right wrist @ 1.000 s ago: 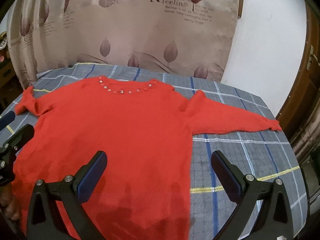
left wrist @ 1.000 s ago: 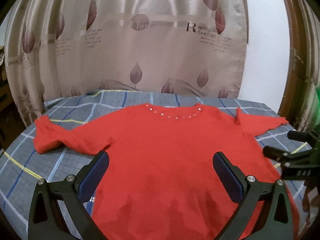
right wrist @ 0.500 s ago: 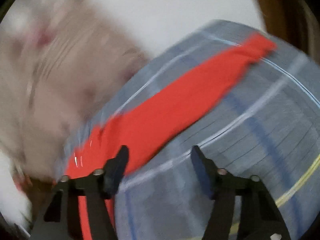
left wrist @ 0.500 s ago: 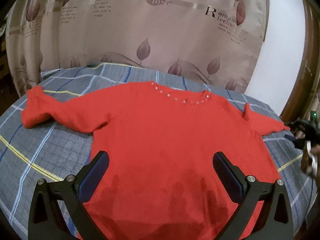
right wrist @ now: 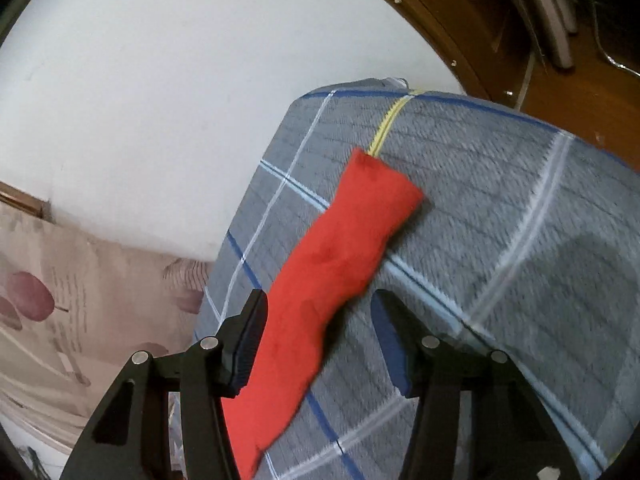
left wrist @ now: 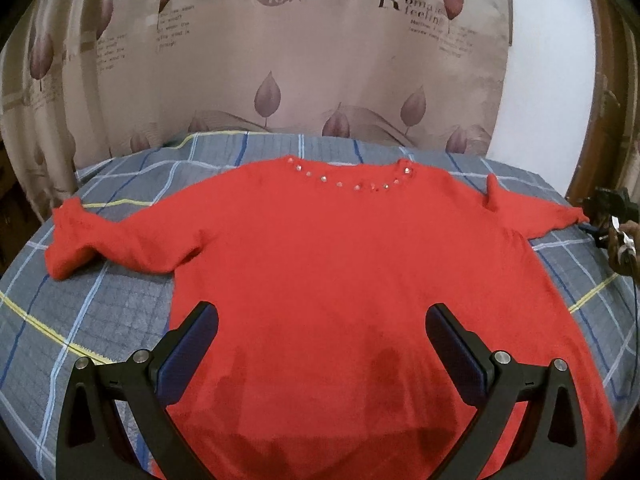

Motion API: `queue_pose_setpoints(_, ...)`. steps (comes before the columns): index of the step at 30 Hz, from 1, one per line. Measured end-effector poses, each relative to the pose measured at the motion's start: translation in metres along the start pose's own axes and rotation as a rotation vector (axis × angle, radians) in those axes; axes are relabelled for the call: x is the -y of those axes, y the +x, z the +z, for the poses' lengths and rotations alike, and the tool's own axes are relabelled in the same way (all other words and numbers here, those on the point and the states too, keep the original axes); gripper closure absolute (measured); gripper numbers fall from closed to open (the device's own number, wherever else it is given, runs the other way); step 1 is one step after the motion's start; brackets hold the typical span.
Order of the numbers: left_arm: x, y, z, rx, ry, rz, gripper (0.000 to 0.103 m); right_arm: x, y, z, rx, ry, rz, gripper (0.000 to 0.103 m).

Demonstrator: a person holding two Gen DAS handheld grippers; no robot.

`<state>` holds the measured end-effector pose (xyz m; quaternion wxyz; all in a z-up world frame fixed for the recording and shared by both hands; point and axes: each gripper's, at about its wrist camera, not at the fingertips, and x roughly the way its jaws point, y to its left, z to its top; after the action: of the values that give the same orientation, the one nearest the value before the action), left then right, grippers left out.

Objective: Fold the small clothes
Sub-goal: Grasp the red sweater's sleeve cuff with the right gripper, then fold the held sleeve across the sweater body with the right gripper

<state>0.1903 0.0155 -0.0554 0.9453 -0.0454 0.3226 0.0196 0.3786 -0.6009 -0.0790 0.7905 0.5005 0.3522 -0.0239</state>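
A red sweater (left wrist: 340,260) with beads along its neckline lies flat, front up, on a grey checked bedspread (left wrist: 100,312), both sleeves spread out. My left gripper (left wrist: 322,316) hovers open over the sweater's lower body with only flat cloth under it. In the left wrist view my right gripper (left wrist: 600,216) shows small at the tip of the right sleeve. Seen from the right wrist, that sleeve (right wrist: 352,232) runs between the right gripper's (right wrist: 322,298) half-open jaws. The left pad is next to the cloth and the right pad stands apart from it.
A beige leaf-print curtain (left wrist: 280,60) hangs behind the bed. A white wall (right wrist: 160,80) and a brown wooden door frame (right wrist: 460,20) border the bed's right corner, where the bedspread (right wrist: 500,200) drops off. A person's hand (left wrist: 630,236) holds the right gripper.
My right gripper has swung from over the sweater's body out to the end of the right sleeve, rolled over, and its jaws have narrowed around the sleeve. The left gripper has barely shifted.
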Motion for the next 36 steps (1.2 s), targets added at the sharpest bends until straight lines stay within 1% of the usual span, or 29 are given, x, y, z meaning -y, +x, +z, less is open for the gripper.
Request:
queue_pose_setpoints(5,-0.002,0.006,0.001,-0.026,-0.013,-0.005,0.0,-0.002,0.009,0.011,0.029,0.026,-0.006,0.052)
queue_pose_setpoints(10,-0.004,0.008,0.0,-0.037,-0.027,-0.015,0.0,-0.006,0.017,0.019,0.045,0.02,-0.03,0.053)
queue_pose_setpoints(11,-0.005,0.008,0.0,-0.037,-0.03,-0.017,0.0,-0.005,0.017,0.021,0.048,0.026,-0.036,0.057)
queue_pose_setpoints(12,-0.005,0.008,0.0,-0.037,-0.033,-0.021,0.0,-0.003,0.017,0.023,0.05,0.031,-0.048,0.065)
queue_pose_setpoints(13,-0.006,0.007,0.0,-0.036,-0.037,-0.025,0.0,-0.001,0.018,0.024,0.05,0.038,-0.062,0.069)
queue_pose_setpoints(15,-0.008,0.007,0.0,-0.034,-0.046,-0.031,0.0,0.006,0.016,0.026,0.051,0.067,-0.053,0.077)
queue_pose_setpoints(19,-0.011,0.009,-0.001,-0.041,-0.066,-0.043,0.0,0.018,0.007,0.03,0.1,0.103,-0.037,0.076)
queue_pose_setpoints(21,-0.012,0.01,-0.001,-0.048,-0.071,-0.046,0.0,0.018,0.008,0.033,0.091,0.098,-0.028,0.076)
queue_pose_setpoints(24,-0.012,0.012,-0.001,-0.06,-0.073,-0.044,0.0,0.012,0.014,0.036,0.076,0.049,-0.045,0.077)
queue_pose_setpoints(25,-0.012,0.012,0.0,-0.061,-0.073,-0.043,0.0,0.011,0.016,0.037,0.076,0.039,-0.054,0.078)
queue_pose_setpoints(26,-0.012,0.013,0.0,-0.062,-0.073,-0.042,0.0,0.011,0.016,0.037,0.075,0.033,-0.066,0.085)
queue_pose_setpoints(27,-0.012,0.013,0.0,-0.063,-0.074,-0.04,0.0,0.011,0.018,0.038,0.069,0.02,-0.095,0.097)
queue_pose_setpoints(28,-0.012,0.013,0.0,-0.064,-0.074,-0.039,0.0,0.011,0.019,0.038,0.065,0.009,-0.117,0.099)
queue_pose_setpoints(30,-0.012,0.013,0.0,-0.064,-0.076,-0.039,0.0,0.003,0.013,0.031,0.091,-0.018,-0.122,0.097)
queue_pose_setpoints(31,-0.012,0.013,0.0,-0.065,-0.076,-0.04,0.0,-0.006,0.008,0.025,0.108,-0.043,-0.103,0.097)
queue_pose_setpoints(33,-0.013,0.014,0.001,-0.071,-0.079,-0.044,0.0,-0.038,0.001,0.007,0.109,-0.106,-0.015,0.097)
queue_pose_setpoints(36,-0.019,0.014,0.001,-0.071,-0.099,-0.056,0.0,-0.103,0.0,-0.033,0.059,-0.209,0.101,0.097)
